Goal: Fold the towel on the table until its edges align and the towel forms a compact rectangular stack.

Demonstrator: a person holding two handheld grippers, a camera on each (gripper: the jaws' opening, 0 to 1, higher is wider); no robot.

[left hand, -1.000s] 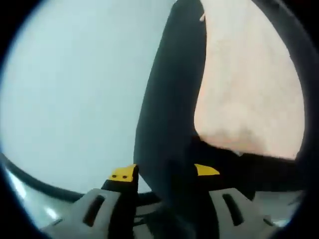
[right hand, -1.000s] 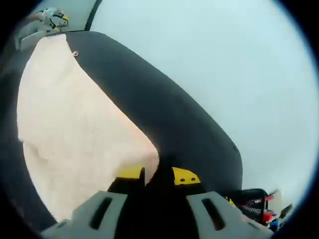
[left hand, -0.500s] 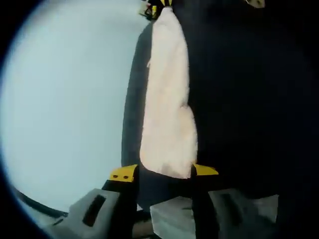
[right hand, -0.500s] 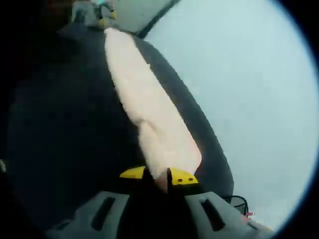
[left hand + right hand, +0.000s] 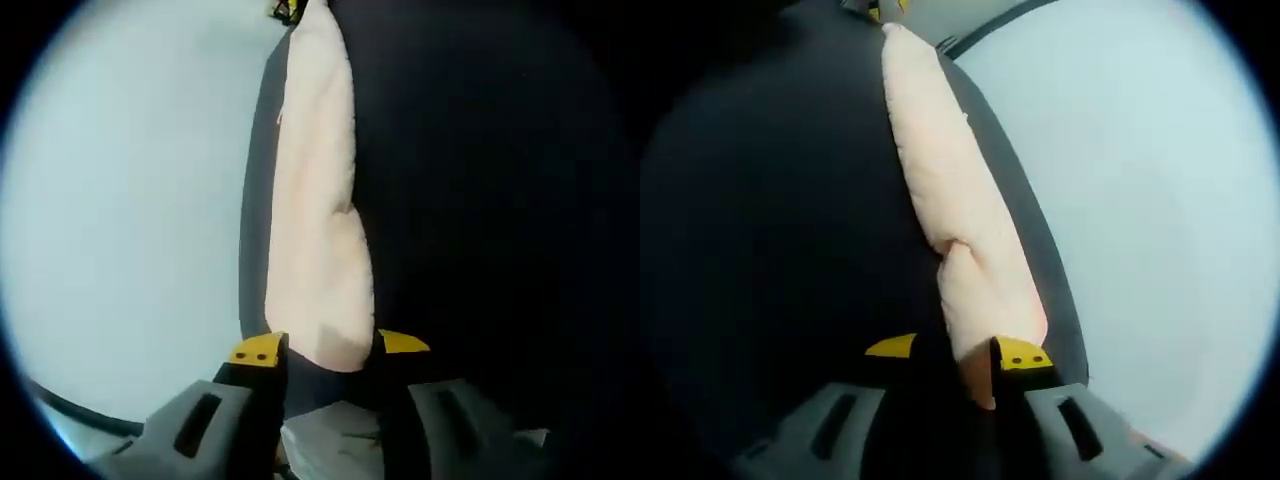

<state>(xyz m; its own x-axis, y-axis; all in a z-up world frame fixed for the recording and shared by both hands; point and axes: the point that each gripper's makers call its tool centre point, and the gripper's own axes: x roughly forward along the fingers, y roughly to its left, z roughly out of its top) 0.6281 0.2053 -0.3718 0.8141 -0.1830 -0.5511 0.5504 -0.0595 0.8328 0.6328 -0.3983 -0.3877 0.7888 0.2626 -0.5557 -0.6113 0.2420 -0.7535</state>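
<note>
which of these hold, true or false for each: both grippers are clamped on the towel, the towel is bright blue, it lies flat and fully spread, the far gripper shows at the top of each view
1. Both grippers are clamped on the towel. True: the left gripper and the right gripper each pinch one end of the towel.
2. The towel is bright blue. False: it is pale peach.
3. It lies flat and fully spread. False: it is stretched into a narrow band between the grippers.
4. The far gripper shows at the top of each view. True: yellow tips show at the towel's far end.

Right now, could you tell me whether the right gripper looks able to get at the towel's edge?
Yes, it seems so: the right gripper already pinches the towel at one end, with nothing between.
</note>
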